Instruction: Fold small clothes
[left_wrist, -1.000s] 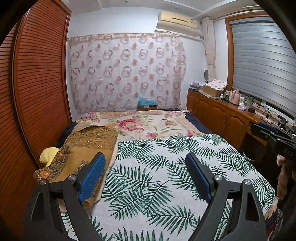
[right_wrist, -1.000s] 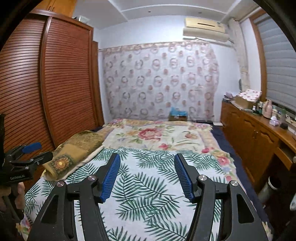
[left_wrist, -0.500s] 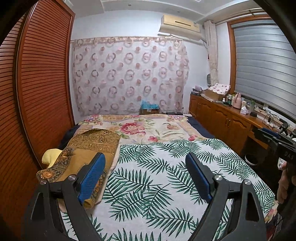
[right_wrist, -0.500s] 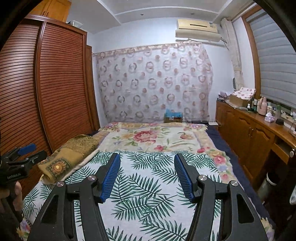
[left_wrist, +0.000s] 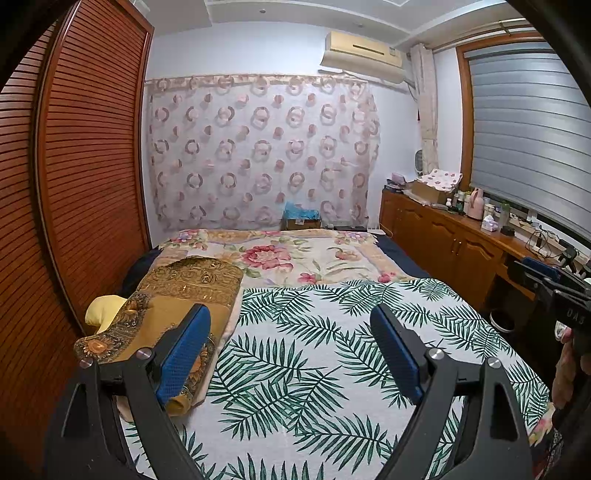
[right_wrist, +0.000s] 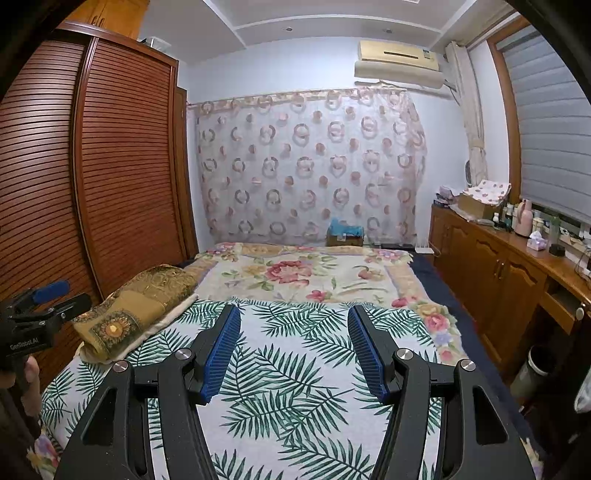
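Observation:
A folded golden-brown cloth with flower embroidery (left_wrist: 184, 295) lies on a cream layer along the left side of the bed, and shows too in the right wrist view (right_wrist: 136, 306). My left gripper (left_wrist: 290, 314) hovers above the palm-leaf bed cover (left_wrist: 314, 369), open wide, with nothing between its blue pads. To its right, my right gripper (right_wrist: 294, 312) is held above the same cover (right_wrist: 295, 387), open and not as wide, with nothing in it. Each gripper shows at the edge of the other's view: the right gripper (left_wrist: 546, 284) and the left gripper (right_wrist: 44, 299).
A slatted wooden wardrobe (left_wrist: 85, 184) runs along the bed's left side. A wooden sideboard (left_wrist: 461, 243) crowded with bottles and boxes lines the right. A flowered blanket (left_wrist: 280, 258) covers the far half of the bed. A yellow cushion (left_wrist: 105, 308) sits by the cloth.
Both views have drifted only slightly over the bed. Both grippers keep the same opening and nothing has been taken hold of.

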